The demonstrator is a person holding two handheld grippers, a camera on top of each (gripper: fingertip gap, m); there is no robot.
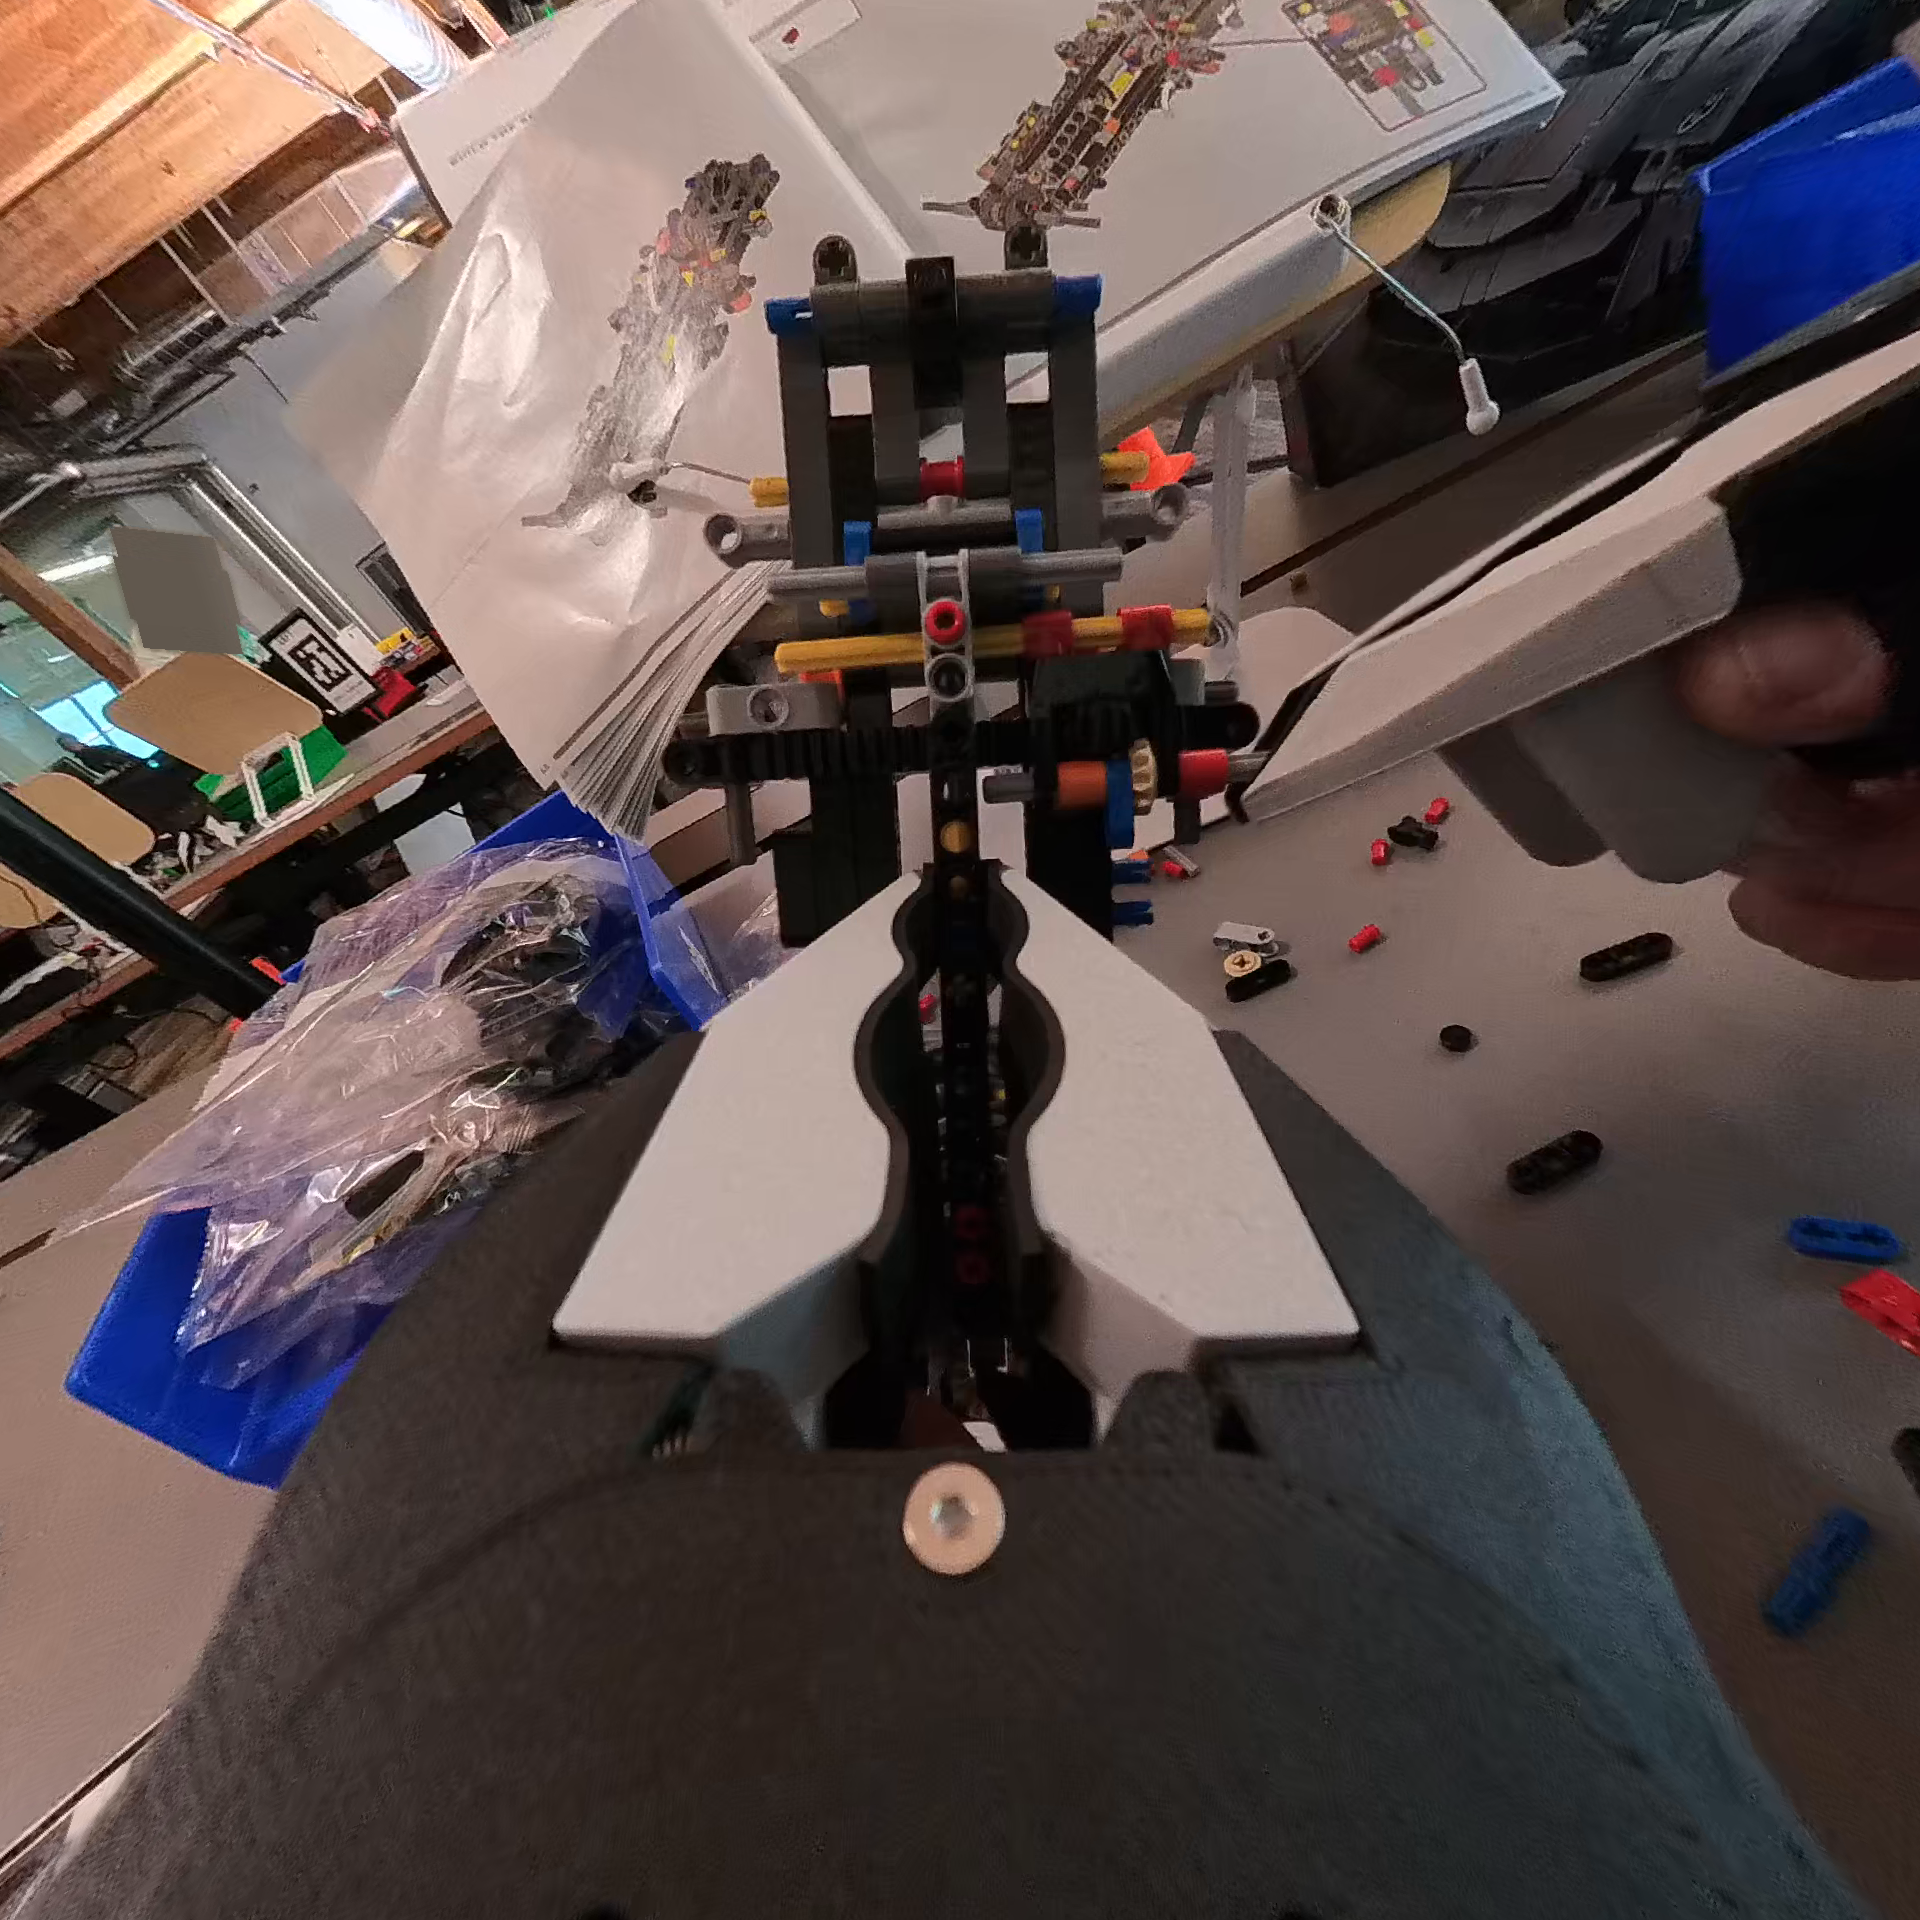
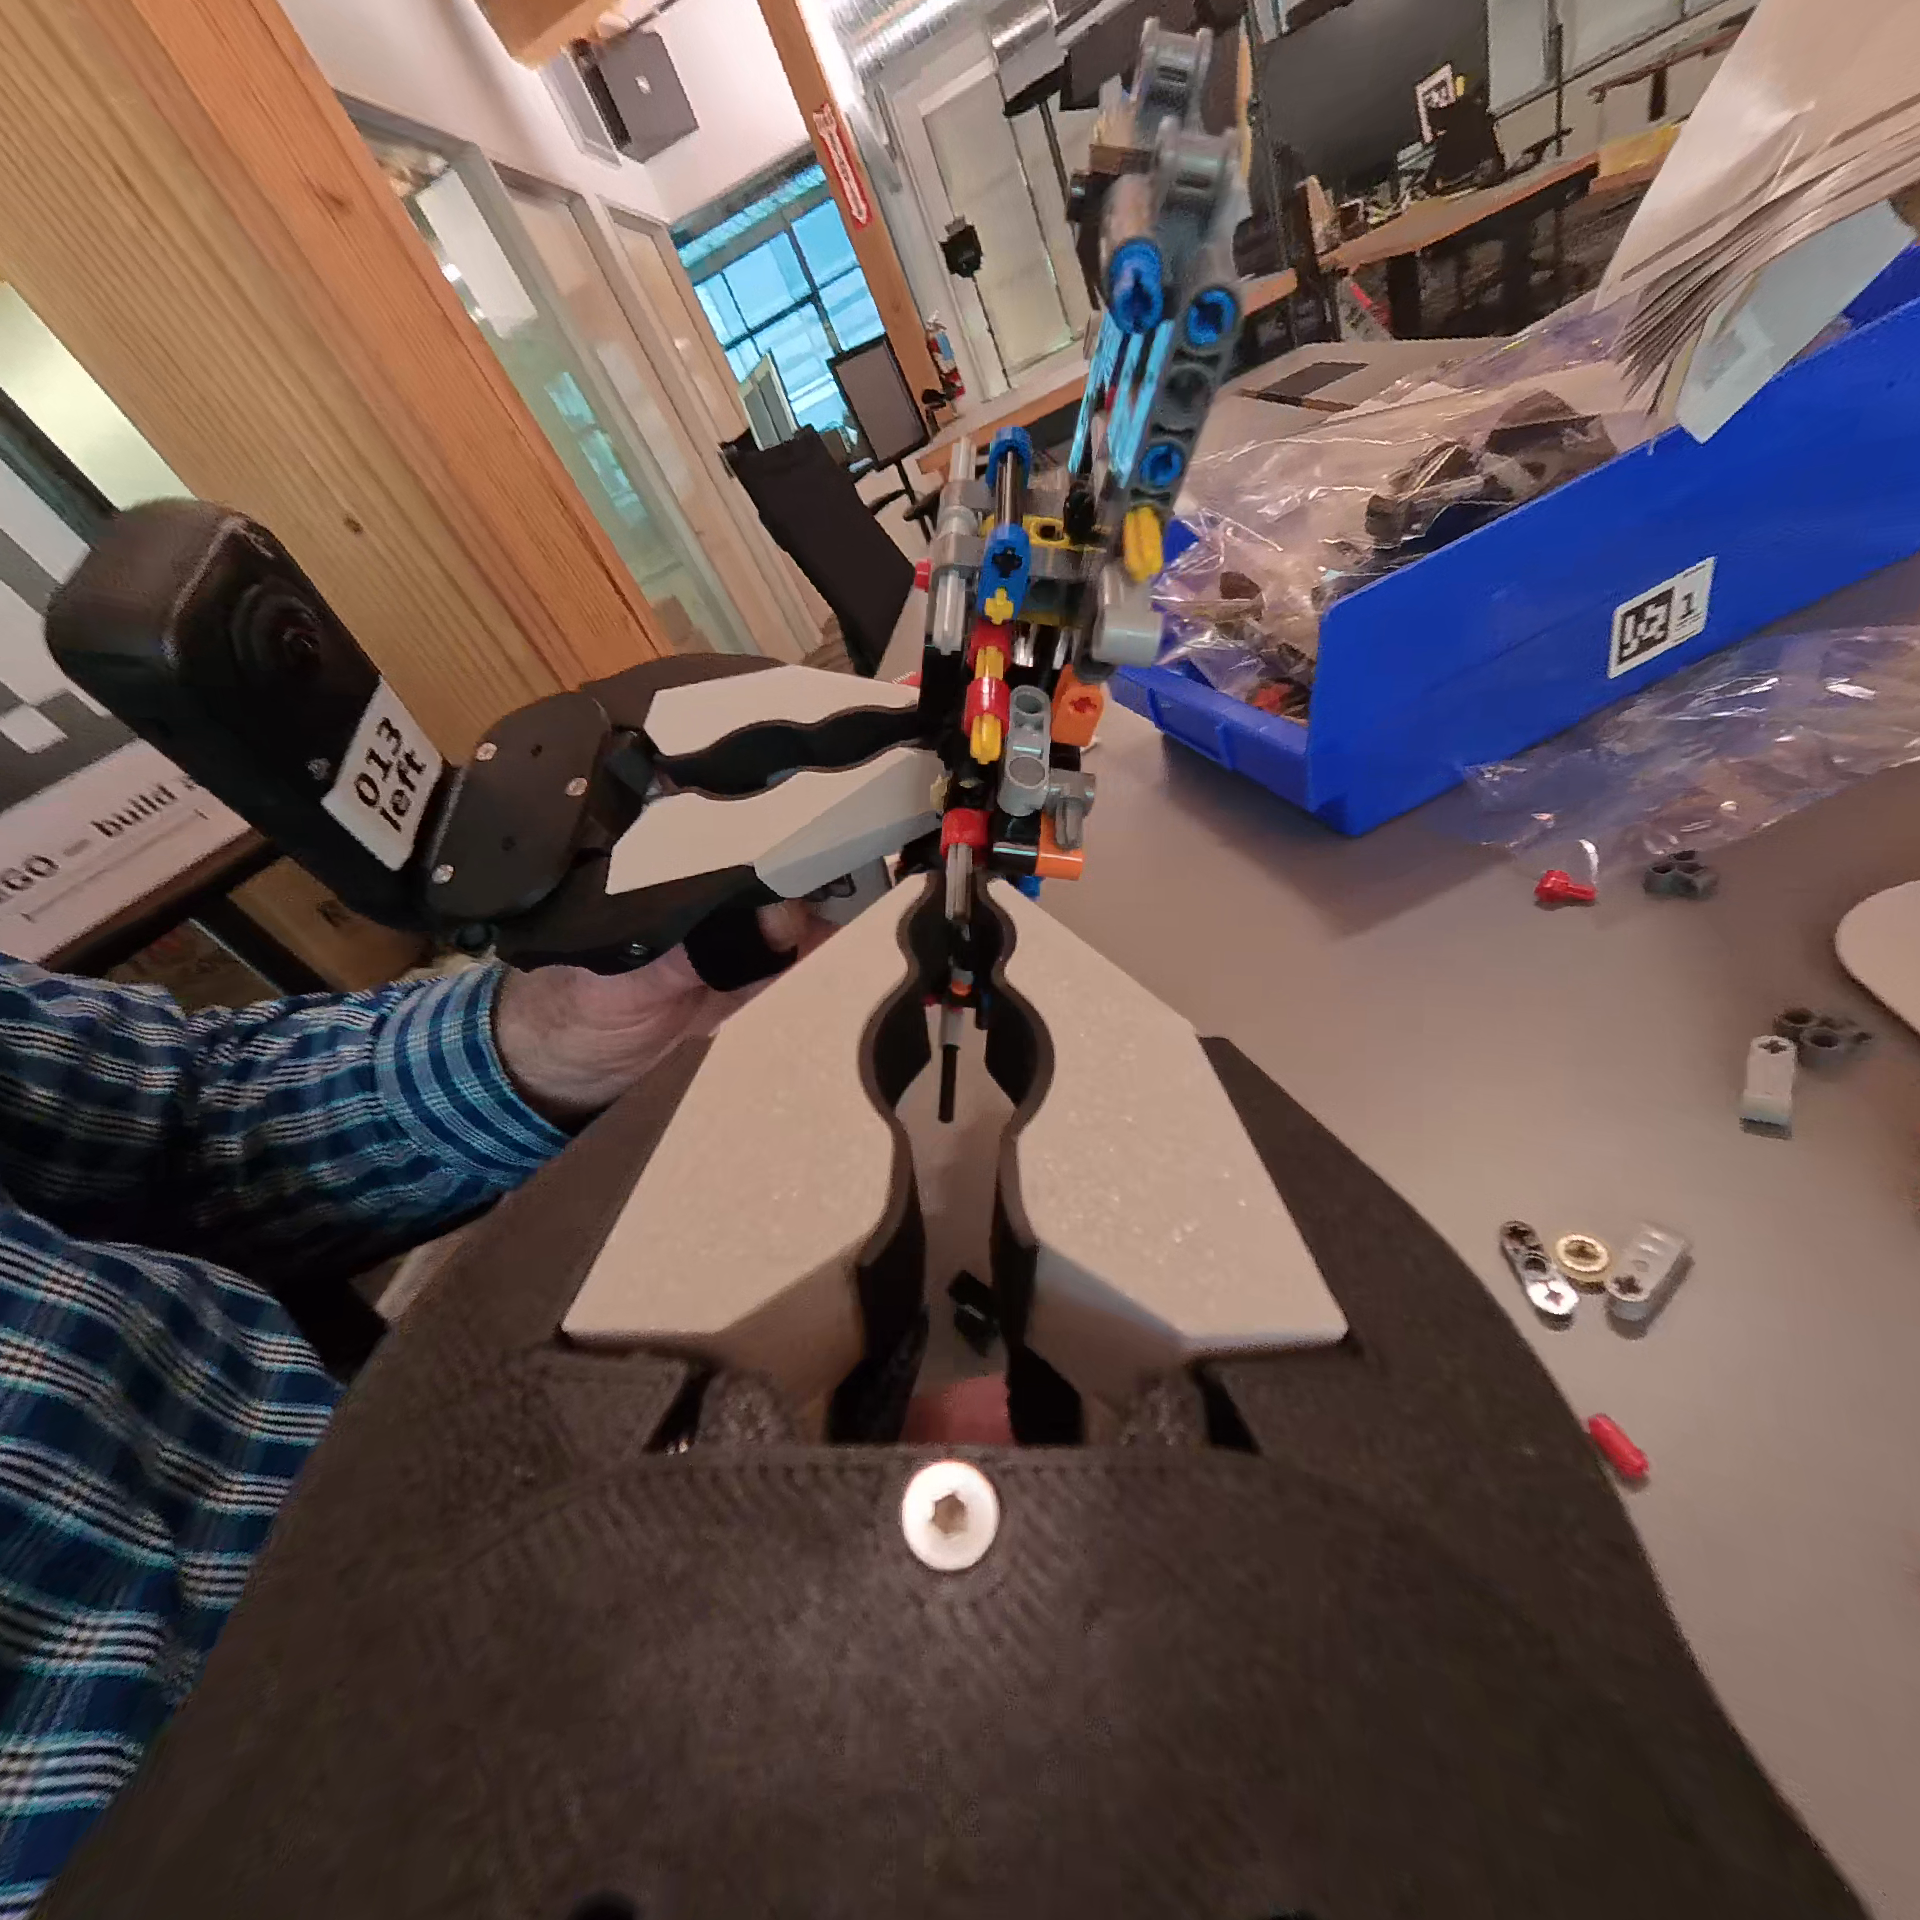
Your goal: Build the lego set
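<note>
The lego assembly [image 1: 940, 582], a grey and black frame with yellow axles, red bushes and blue pins, is held up above the table. My left gripper [image 1: 956, 873] is shut on a long black beam [image 1: 954, 831] that hangs from its lower middle. In the right wrist view the assembly [image 2: 1039, 665] stands edge-on, with the left gripper [image 2: 925, 769] clamping it from the left. My right gripper [image 2: 954, 883] is shut on a thin grey axle [image 2: 951, 935] sticking out of the assembly's bottom. In the left wrist view the right gripper [image 1: 1252, 779] meets that axle's end from the right.
An open instruction booklet [image 1: 582, 364] stands behind the assembly. A blue bin [image 2: 1558, 623] with plastic bags of parts is on the left [image 1: 156, 1351]. Loose black beams [image 1: 1553, 1161], red pins [image 2: 1618, 1444], grey connectors [image 2: 1766, 1081] and a tan gear [image 2: 1581, 1257] lie on the grey table. A plaid sleeve [image 2: 208, 1143] is at left. Tip to tip, the grippers are about 5 centimeters apart. From either gripper's tips it is about 15 centimeters to the tan gear [image 2: 1581, 1257]. The left camera catches it too, in the left wrist view [image 1: 1238, 970].
</note>
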